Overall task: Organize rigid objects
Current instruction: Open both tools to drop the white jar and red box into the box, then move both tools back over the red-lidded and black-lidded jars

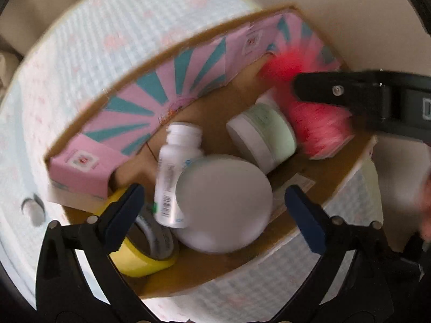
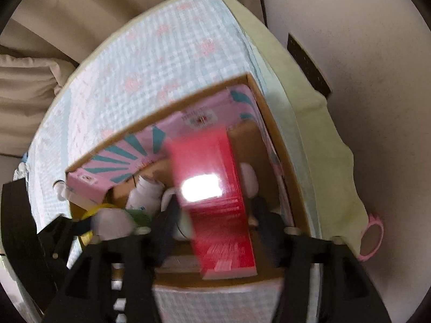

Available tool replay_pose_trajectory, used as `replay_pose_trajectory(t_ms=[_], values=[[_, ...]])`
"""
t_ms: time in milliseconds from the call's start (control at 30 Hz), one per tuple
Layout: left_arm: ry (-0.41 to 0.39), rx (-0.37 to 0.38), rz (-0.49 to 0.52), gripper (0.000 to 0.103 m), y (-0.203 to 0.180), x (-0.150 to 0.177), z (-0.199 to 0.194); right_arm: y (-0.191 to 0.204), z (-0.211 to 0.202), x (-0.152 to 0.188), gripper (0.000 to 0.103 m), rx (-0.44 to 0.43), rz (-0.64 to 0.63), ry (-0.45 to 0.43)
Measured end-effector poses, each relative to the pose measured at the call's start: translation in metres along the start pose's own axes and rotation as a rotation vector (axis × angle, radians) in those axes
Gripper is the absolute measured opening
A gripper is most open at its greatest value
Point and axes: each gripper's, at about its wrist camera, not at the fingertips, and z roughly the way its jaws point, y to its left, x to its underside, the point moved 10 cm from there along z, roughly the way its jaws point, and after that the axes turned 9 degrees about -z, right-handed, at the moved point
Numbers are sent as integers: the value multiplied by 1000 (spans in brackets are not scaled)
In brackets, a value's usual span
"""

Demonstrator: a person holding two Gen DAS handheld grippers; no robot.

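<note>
Checked blue cloth (image 1: 89, 40) covered the table under a cardboard box (image 1: 215, 274). Inside lay a barcoded white bottle (image 1: 172, 177), print blurred unreadable. Right gripper (image 2: 215, 226) clamped a red box (image 2: 212, 188) over the carton; left gripper (image 1: 212, 210) hung wide.

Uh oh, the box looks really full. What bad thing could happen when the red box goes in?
The red box, held by the right gripper, might land on the green jar beside it and not sit flat. The white bottle already leans on the big round white lid, so a bump could knock it over. The open left gripper hovers close and could get bumped.
</note>
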Motion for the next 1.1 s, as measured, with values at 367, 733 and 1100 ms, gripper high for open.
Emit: replay_pose_trajectory(t_ms=[367,733,1100], values=[[-44,-19,-37,103,20,12,-34,5,-28,6,103,-1,-32,-80],[-98,-16,-60,103,25,26,-73,24,-60,15,103,11,-51,-110],[-214,-22,-166,103,76,73,-154,70,-131,30,103,70,-119,-200]])
